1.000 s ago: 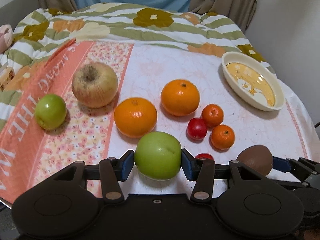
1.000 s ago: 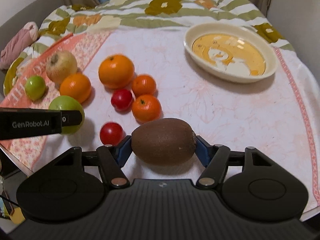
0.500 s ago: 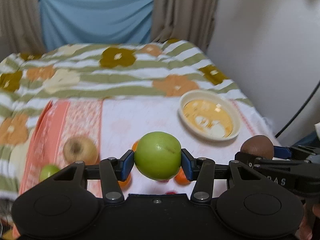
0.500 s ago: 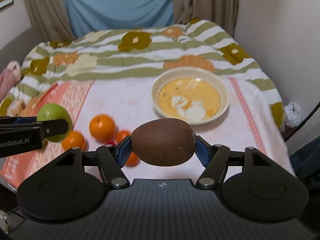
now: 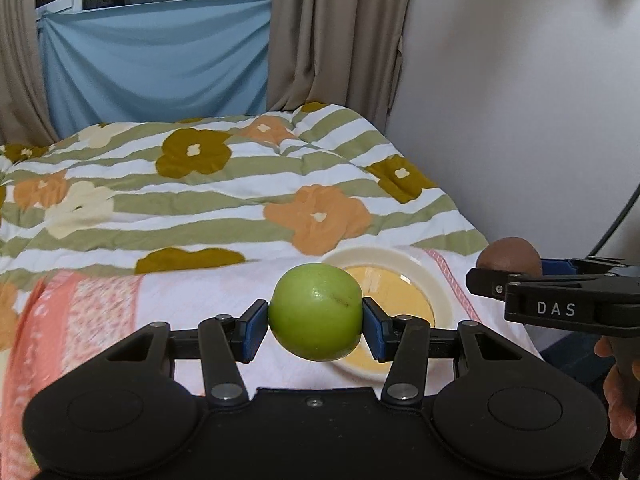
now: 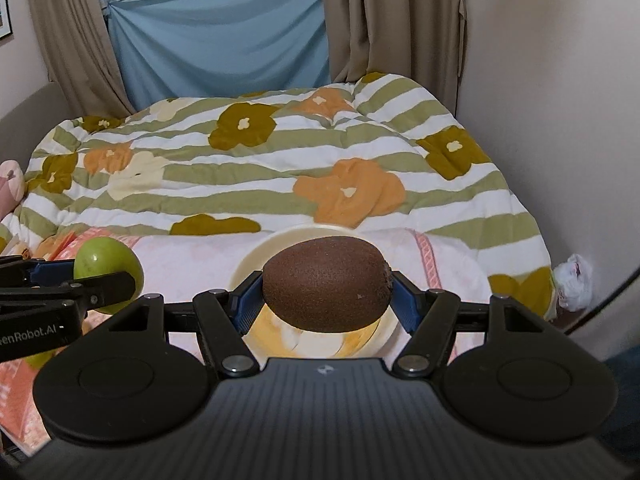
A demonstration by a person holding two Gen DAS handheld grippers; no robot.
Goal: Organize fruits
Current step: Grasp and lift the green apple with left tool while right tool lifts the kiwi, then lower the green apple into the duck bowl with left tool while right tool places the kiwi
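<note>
Apple point(image 5: 315, 311) up in the air, clamped crosswise in the left claw point(image 5: 315, 326), blue pads point(image 5: 252, 330) pressing its flanks at nine and three o'clock! Kiwi point(image 6: 326, 282) got the same treatment from the right claw point(image 6: 326, 300), pinched end to end along its long axis, jaws standing wider to take its length. Both claws were closed on fruit, neither one slack.

Why carried so? Both fruits hung clear of the bed, over the cream bowl point(image 5: 430, 276), which sat on the pale cloth point(image 5: 224, 292) at the bed's near end. My read: the bowl was the drop spot, and side grips left each fruit's underside free to settle straight down. From the left view the kiwi rode at three o'clock of the apple, the two claws side by side and apart, so a clash over the one bowl looked possible if both went in together.

The apple was bright green, glossy, round, with a short dark scratch at its two o'clock. The kiwi was dull brown, fuzzy, egg-shaped, with a rough stub at its three o'clock end. The bowl's yellow bottom point(image 6: 320, 340) showed no fruit where visible, though both fruits hid much of it.

A hand point(image 5: 622, 392) gripped the right claw's handle at four o'clock.
</note>
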